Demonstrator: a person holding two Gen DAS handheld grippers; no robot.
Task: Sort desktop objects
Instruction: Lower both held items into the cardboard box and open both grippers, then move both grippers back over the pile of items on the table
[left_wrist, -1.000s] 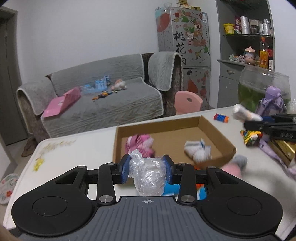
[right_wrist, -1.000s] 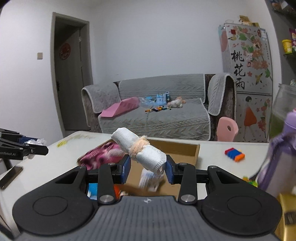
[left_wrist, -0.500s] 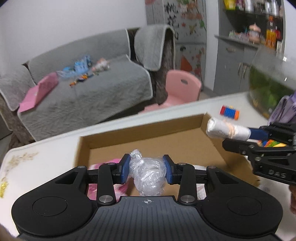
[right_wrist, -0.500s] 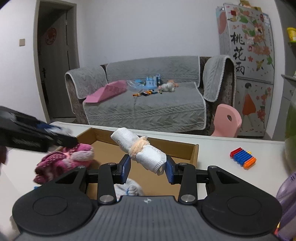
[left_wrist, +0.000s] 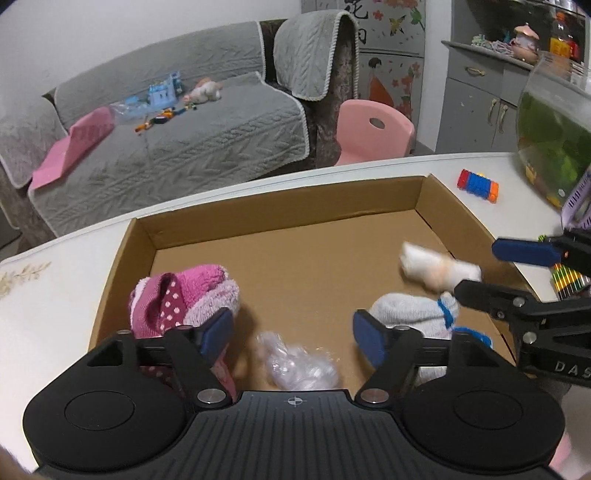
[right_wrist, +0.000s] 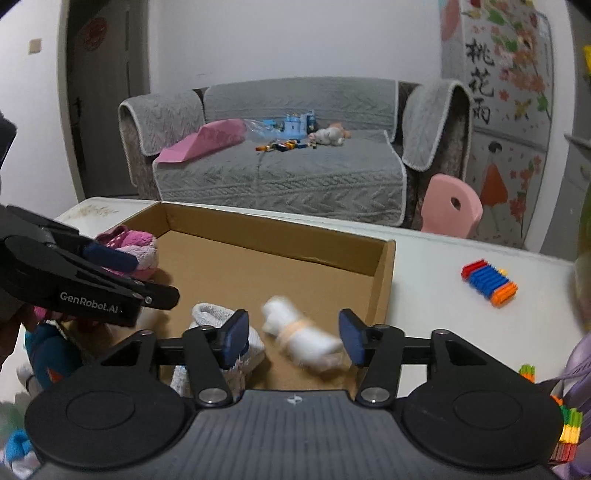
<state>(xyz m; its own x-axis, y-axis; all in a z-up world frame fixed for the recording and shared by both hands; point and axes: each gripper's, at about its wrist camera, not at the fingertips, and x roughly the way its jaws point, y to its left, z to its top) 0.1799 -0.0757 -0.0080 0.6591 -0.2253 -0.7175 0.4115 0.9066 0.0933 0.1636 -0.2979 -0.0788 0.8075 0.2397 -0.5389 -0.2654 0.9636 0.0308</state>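
Note:
A shallow cardboard box (left_wrist: 280, 229) (right_wrist: 384, 273) lies on the white table. My left gripper (left_wrist: 293, 338) is open above its near edge; a crumpled clear plastic bag (left_wrist: 299, 367) lies blurred in the box between the jaws. My right gripper (right_wrist: 291, 336) is open over the box's right side; a rolled white sock (right_wrist: 301, 341) (left_wrist: 437, 269) is blurred below it, free of the jaws. A pink sock bundle (left_wrist: 181, 295) (right_wrist: 129, 247) and a white sock with blue trim (left_wrist: 410, 314) (right_wrist: 218, 317) lie in the box.
Coloured block sticks (left_wrist: 478, 184) (right_wrist: 487, 282) lie on the table right of the box. A glass fish bowl (left_wrist: 554, 136) and a purple bottle (right_wrist: 580, 369) stand at the far right. More coloured blocks (right_wrist: 569, 424) lie by the bottle. A grey sofa stands behind the table.
Both grippers moved over the box and opened. The plastic bag left the left gripper and the rolled white sock left the right gripper; both are now in the box.

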